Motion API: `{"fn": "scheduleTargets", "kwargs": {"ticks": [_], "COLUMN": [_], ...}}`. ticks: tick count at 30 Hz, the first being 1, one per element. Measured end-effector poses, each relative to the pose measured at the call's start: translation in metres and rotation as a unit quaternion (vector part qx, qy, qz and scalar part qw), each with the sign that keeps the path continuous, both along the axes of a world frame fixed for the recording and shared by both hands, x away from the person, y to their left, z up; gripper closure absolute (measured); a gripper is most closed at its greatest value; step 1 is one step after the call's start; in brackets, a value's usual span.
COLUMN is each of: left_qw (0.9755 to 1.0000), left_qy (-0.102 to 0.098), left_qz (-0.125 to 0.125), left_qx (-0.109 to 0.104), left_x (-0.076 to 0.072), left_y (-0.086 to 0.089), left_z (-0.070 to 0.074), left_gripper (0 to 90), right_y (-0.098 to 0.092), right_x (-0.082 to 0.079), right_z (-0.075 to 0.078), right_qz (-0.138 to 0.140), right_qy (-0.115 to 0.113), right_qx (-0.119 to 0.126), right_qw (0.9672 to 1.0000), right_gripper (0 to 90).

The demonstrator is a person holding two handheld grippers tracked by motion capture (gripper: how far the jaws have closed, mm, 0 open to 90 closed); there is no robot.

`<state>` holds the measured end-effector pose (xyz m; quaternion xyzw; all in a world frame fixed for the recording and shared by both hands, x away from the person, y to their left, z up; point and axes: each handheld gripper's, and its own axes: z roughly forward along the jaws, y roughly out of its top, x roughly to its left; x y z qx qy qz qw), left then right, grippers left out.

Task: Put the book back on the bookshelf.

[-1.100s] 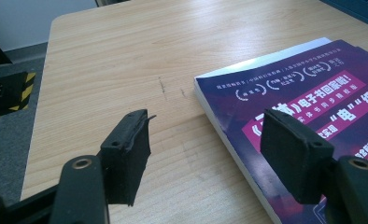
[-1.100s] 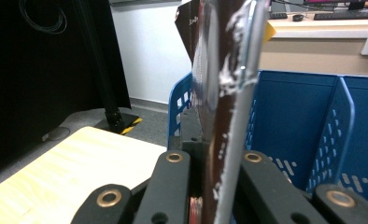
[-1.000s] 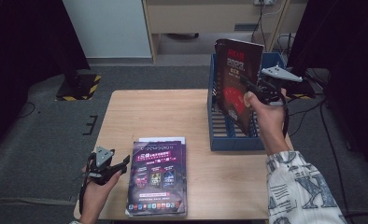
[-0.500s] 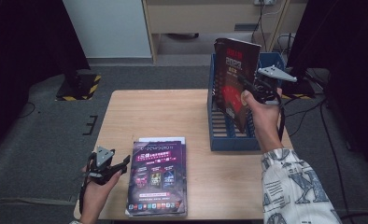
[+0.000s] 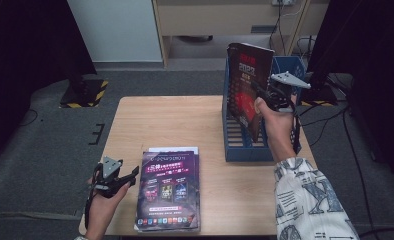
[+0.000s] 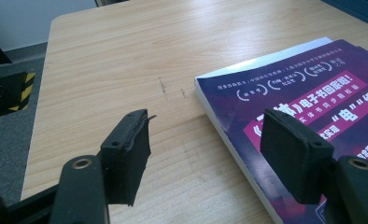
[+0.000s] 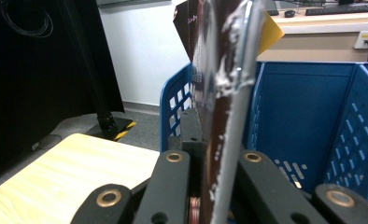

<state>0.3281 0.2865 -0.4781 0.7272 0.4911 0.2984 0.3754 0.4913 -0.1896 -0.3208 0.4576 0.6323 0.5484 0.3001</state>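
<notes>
- The dark red book point(image 5: 249, 85) is pinched at its edge by the right gripper point(image 5: 265, 96) and held upright, partly inside the blue file rack point(image 5: 235, 135); the step appears to be lowering it into a slot.
- The book is best kept vertical and parallel to the rack's dividers, then lowered until its bottom edge rests on the rack floor before the jaws are released.
- The left gripper point(image 5: 127, 176) is held spread and empty, just beside the purple book point(image 5: 171, 186) lying flat on the surface point(image 5: 175, 120) in front of the rack.
</notes>
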Motion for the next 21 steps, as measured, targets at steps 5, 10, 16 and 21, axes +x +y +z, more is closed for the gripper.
{"fn": "scheduleTargets", "kwargs": {"ticks": [5,10,16,21], "left_qw": [1.0,1.0,1.0,1.0], "left_qy": [0.0,0.0,0.0,0.0], "left_qz": [0.0,0.0,0.0,0.0], "left_qx": [0.0,0.001,0.0,0.001], "left_x": [0.0002,0.0003,0.0002,0.0002], "left_y": [0.0001,0.0003,0.0005,0.0007], "left_z": [0.0,0.0001,0.0002,0.0005], "left_gripper": [33.0,33.0,33.0,33.0], "right_y": [0.0004,0.0004,0.0031,0.0056], "right_x": [0.0002,0.0,-0.0004,-0.0016], "right_z": [-0.0033,-0.006,-0.0069,-0.0073], "right_qz": [-0.002,-0.001,0.0,0.001], "right_qy": [-0.001,-0.006,-0.01,-0.012], "right_qx": [0.002,0.004,0.004,-0.001], "right_qw": [1.0,1.0,0.9999,0.9999], "right_gripper": [87.1,87.1,87.1,87.1]}}
